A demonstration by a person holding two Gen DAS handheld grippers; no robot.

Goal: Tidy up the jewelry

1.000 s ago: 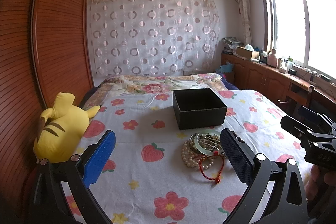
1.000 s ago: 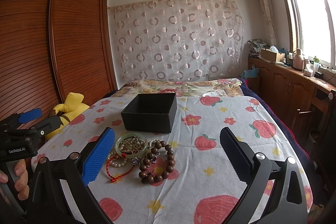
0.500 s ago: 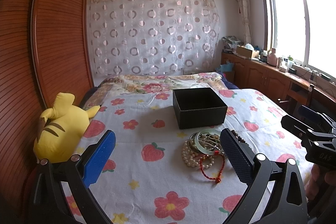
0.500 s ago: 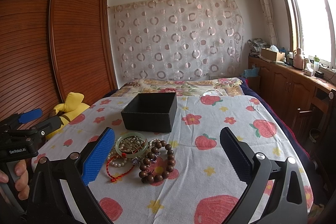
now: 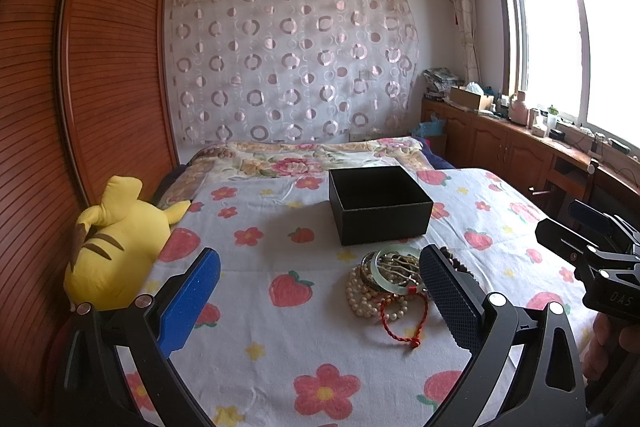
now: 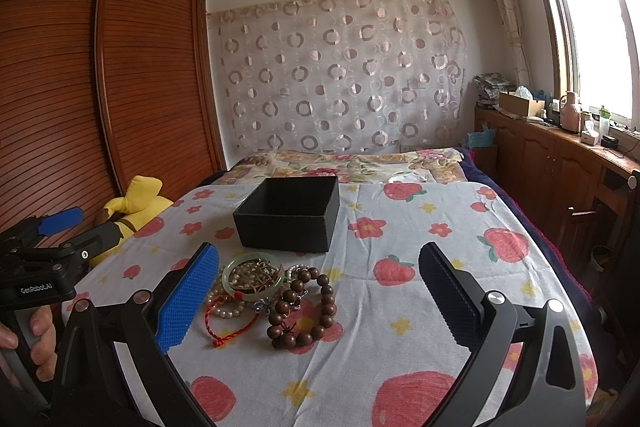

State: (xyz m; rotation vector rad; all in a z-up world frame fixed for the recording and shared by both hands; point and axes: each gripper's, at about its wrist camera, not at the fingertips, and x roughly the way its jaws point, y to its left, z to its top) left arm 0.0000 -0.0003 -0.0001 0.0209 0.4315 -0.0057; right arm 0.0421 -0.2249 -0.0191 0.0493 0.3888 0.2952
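I hold my left gripper and right gripper spread wide and empty above the bedsheet, where the jewelry pile lies mid-bed just in front of the open black box, a yellow plush toy at the left edge.

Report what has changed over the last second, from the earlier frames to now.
Nothing visibly changed. Both grippers, left and right, hang open and empty over the bed; the jewelry pile lies untouched in front of the black box, which shows nothing inside.
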